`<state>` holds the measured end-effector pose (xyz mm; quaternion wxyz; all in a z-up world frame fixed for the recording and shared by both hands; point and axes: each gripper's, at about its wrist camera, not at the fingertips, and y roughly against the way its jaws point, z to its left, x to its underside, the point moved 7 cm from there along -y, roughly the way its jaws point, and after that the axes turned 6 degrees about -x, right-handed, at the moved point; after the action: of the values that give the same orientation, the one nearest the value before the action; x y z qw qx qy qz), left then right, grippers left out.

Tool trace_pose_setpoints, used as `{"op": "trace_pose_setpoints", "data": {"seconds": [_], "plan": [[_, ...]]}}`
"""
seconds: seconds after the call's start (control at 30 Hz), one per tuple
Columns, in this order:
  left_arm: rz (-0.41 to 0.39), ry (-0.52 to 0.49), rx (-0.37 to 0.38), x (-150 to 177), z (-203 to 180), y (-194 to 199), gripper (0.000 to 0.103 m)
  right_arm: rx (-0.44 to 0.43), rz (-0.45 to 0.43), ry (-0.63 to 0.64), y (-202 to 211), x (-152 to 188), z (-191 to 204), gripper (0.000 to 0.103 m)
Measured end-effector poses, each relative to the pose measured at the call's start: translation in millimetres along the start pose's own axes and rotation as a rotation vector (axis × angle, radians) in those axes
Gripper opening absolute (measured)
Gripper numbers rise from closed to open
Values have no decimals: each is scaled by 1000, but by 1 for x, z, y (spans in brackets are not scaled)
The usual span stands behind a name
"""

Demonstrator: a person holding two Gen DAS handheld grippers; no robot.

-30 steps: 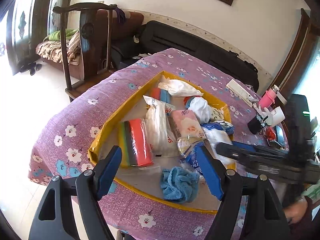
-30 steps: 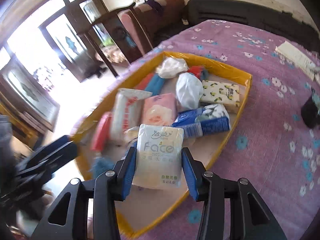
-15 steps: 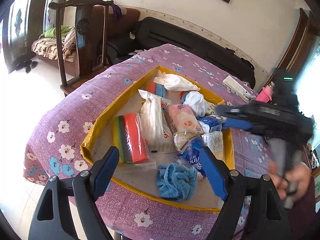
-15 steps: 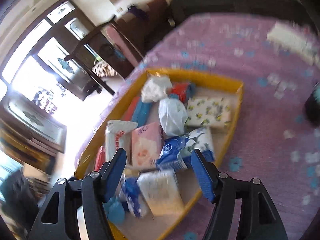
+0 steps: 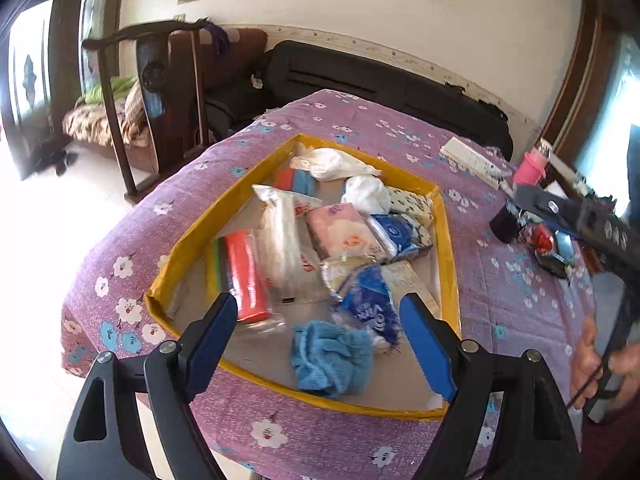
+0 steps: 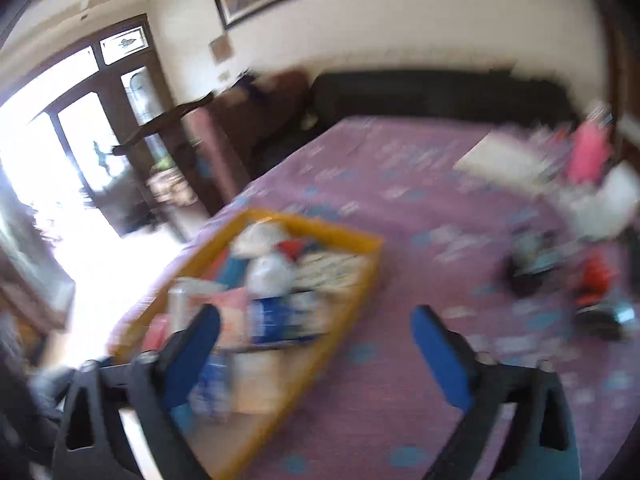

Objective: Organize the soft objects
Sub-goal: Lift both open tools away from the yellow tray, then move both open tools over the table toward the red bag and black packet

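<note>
Left gripper (image 5: pixel 318 314): jaws released, wide apart, empty; hovers over near end of the tray, blue knit cloth (image 5: pixel 331 356) just below, between the blue pads.
Right gripper (image 6: pixel 316 336): jaws spread wide, nothing btwn them; right-wrist view badly motion-blurred, aimed partly past the tray's right wall toward bare worktop (image 6: pixel 420 208).
Tray (image 5: pixel 448 240): yellow-rimmed cardboard, on purple floral cloth over the worktop; holds all the soft items seen.
Contents: red/multicolour packet (image 5: pixel 244 276) at left; clear plastic pack (image 5: pixel 286 252) beside it; pink tissue pack (image 5: pixel 340 230) centre; blue tissue pack (image 5: pixel 394 232) to its right, touching; blue wrapper pack (image 5: pixel 368 296) near front; white bags (image 5: pixel 332 164) at far end.
Clutter: pink bottle (image 5: pixel 530 168), small dark and red bits on worktop right of tray, well apart from it.
Risk 1: items overlap, so closing on one prob. drags or pinches a neighbour, esp. slick wrappers.
Risk 2: knit cloth is limp; shallow grip likely snags a fold and drops it.
Risk 3: right gripper's fast swing could clip the tray wall or the clutter at right.
Risk 4: both grippers near the tray's front; paths could cross.
</note>
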<state>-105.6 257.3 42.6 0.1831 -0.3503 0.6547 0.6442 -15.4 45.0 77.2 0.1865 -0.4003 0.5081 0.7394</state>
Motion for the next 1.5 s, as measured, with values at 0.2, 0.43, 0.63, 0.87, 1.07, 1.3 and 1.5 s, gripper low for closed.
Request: {"op": "trace_pose_setpoints", "data": {"seconds": [0.2, 0.43, 0.63, 0.87, 1.07, 1.3, 1.5], "plan": [[-27, -137, -61, 5, -43, 9, 89, 103, 85, 3, 6, 37, -48, 103], [-35, -269, -88, 14, -93, 17, 89, 141, 60, -57, 34, 58, -90, 103], [-22, -337, -91, 21, -131, 17, 89, 148, 30, -132, 59, 69, -116, 103], [-17, -404, -112, 27, -159, 14, 89, 172, 11, -179, 79, 78, -142, 103], [-13, -445, -110, 31, -177, 8, 89, 190, 6, -231, 89, 85, -162, 103], [48, -465, -31, 40, -206, -18, 89, 210, 8, -293, 96, 94, -189, 103], [158, -429, 87, 47, -234, -57, 89, 319, -1, -348, 115, 96, -237, 102]]}}
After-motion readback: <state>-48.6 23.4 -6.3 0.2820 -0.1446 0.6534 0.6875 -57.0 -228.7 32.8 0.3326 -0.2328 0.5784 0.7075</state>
